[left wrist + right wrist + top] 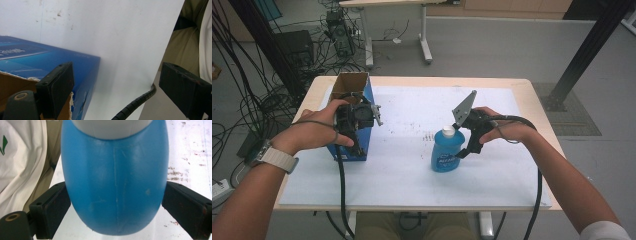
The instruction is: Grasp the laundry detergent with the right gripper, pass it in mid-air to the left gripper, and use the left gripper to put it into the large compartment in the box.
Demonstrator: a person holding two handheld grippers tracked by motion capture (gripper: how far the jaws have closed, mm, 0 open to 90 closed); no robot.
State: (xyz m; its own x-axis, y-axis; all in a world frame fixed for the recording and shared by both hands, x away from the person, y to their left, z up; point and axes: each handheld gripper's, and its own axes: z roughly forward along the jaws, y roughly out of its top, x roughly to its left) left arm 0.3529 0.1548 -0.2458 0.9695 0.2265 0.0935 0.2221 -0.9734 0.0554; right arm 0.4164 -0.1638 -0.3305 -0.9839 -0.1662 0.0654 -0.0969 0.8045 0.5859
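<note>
At the centre of the high view, slightly right, a blue bottle point(446, 150) stood upright on the white surface point(412, 175), its long axis vertical. The right claw point(463, 152) reached down against its right flank; in the right gripper view the jaws sat on either side of the bottle point(113, 187), pressed to its sides, so it appeared gripped. At centre left, the left claw point(358, 145) hung wide apart with one jaw inside the open blue box point(357, 90) and one outside its wall, not clamped. The right hand point(504, 131) was clearly nearer the bottle
</note>
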